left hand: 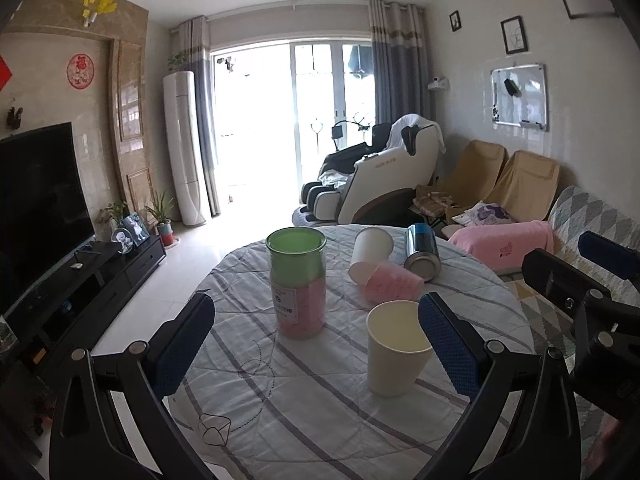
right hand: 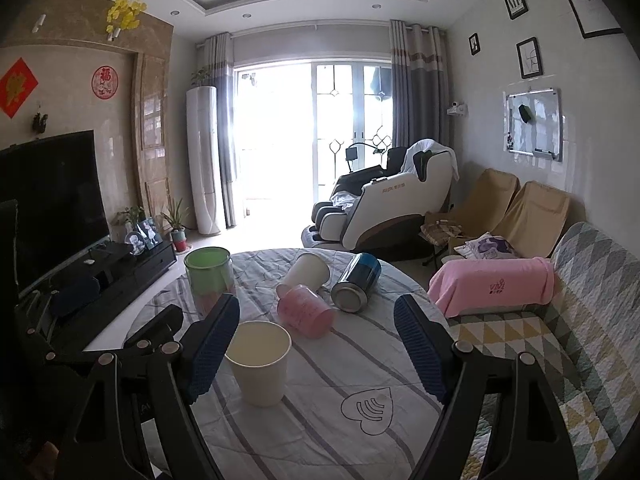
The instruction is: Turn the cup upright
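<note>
A white paper cup [left hand: 394,346] stands upright on the round table, just inside my left gripper's right finger [left hand: 446,344]; it also shows in the right wrist view [right hand: 260,360], beside the right gripper's left finger [right hand: 212,344]. A pink cup [left hand: 390,282] [right hand: 306,310] lies on its side behind it. A second white cup [left hand: 372,246] [right hand: 306,272] lies on its side further back. My left gripper [left hand: 316,344] is open and empty. My right gripper [right hand: 316,348] is open and empty.
A green-rimmed clear jar [left hand: 298,284] [right hand: 210,278] stands at the left. A metal can [left hand: 422,252] [right hand: 356,284] lies on its side at the back. The table has a striped cloth [left hand: 320,412]. A sofa with a pink towel [right hand: 492,284] is on the right.
</note>
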A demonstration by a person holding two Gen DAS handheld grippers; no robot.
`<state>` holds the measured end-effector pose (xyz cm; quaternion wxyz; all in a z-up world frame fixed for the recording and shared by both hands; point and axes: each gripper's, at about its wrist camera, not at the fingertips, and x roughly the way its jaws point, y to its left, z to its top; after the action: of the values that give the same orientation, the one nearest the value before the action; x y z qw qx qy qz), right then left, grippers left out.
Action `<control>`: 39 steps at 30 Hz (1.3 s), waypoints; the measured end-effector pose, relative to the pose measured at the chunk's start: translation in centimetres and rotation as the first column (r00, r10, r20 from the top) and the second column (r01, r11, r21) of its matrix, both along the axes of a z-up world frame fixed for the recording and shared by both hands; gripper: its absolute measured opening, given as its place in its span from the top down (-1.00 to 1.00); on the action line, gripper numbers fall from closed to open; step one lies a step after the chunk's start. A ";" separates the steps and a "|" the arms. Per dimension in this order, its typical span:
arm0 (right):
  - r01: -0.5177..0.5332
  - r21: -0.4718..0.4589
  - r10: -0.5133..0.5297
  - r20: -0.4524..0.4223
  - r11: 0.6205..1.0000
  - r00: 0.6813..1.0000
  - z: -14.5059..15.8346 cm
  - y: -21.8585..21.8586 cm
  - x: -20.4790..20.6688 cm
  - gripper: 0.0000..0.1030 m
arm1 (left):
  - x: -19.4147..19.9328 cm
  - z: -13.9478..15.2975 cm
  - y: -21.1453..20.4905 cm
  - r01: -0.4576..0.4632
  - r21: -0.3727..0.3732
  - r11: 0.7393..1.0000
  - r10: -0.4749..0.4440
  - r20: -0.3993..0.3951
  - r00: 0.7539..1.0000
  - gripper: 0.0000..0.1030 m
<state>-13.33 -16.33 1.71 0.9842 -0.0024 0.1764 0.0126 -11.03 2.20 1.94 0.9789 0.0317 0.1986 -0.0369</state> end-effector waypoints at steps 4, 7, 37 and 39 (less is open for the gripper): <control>-0.002 -0.005 0.002 -0.006 1.000 1.000 -0.1 0.1 0.1 -0.58 | 0.2 -0.1 -0.1 0.000 0.006 1.000 0.000 -0.004 1.000 -1.00; -0.002 -0.008 0.002 -0.009 1.000 1.000 -0.1 0.1 0.2 -0.58 | 0.5 -0.3 -0.1 0.011 -0.004 1.000 -0.011 -0.015 1.000 -1.00; -0.004 -0.009 0.004 -0.037 1.000 0.999 -0.4 -0.2 1.1 -0.58 | 1.1 -0.6 -0.4 0.037 -0.015 0.999 -0.037 -0.022 0.999 -1.00; -0.004 -0.008 0.004 -0.037 1.000 0.999 -0.4 -0.2 1.1 -0.58 | 1.1 -0.6 -0.4 0.037 -0.014 0.999 -0.038 -0.020 0.999 -1.00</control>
<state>-12.18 -16.55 1.28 0.9808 -0.0067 0.1945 0.0139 -9.95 1.75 1.38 0.9762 0.0284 0.2075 -0.0570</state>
